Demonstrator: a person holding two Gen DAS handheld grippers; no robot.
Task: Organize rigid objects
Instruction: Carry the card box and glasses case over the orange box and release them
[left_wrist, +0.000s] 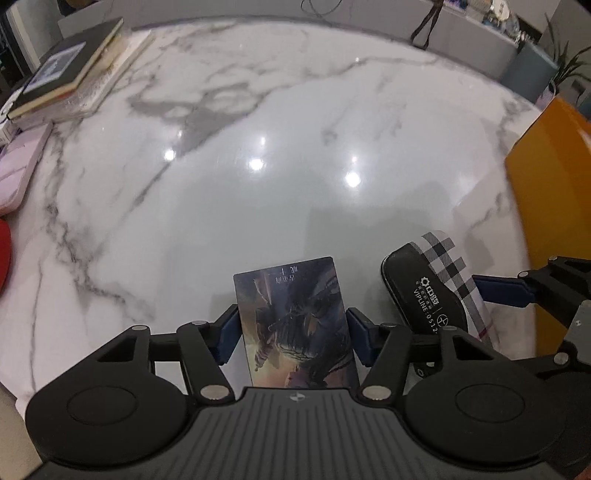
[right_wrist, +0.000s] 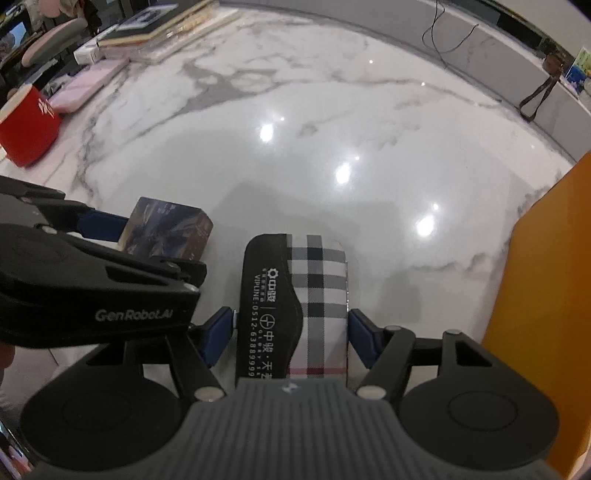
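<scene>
The left gripper (left_wrist: 291, 332) grips an illustrated card (left_wrist: 295, 325) by its two long edges, its blue pads (left_wrist: 226, 334) pressed against them, so the card stands up from the marble bench (left_wrist: 258, 147) with its printed face toward the camera. In the right wrist view this card (right_wrist: 168, 230) shows at the left, tilted, with a dark box behind it.

The right gripper (right_wrist: 291, 332) is closed on a glasses case (right_wrist: 295, 295), part black with white lettering and part plaid; the pads (right_wrist: 360, 334) touch its sides, though a small metal tab shows at the left pad. The case lies along the fingers and points away over the bench. In the left wrist view the case (left_wrist: 428, 291) sits just right of the card.

At the far left of the bench lies a stack of books (left_wrist: 70, 70), nearer a pink flat box (right_wrist: 88, 83) and a red cup (right_wrist: 31, 127). An orange panel (right_wrist: 546, 295) rises at the right edge.
</scene>
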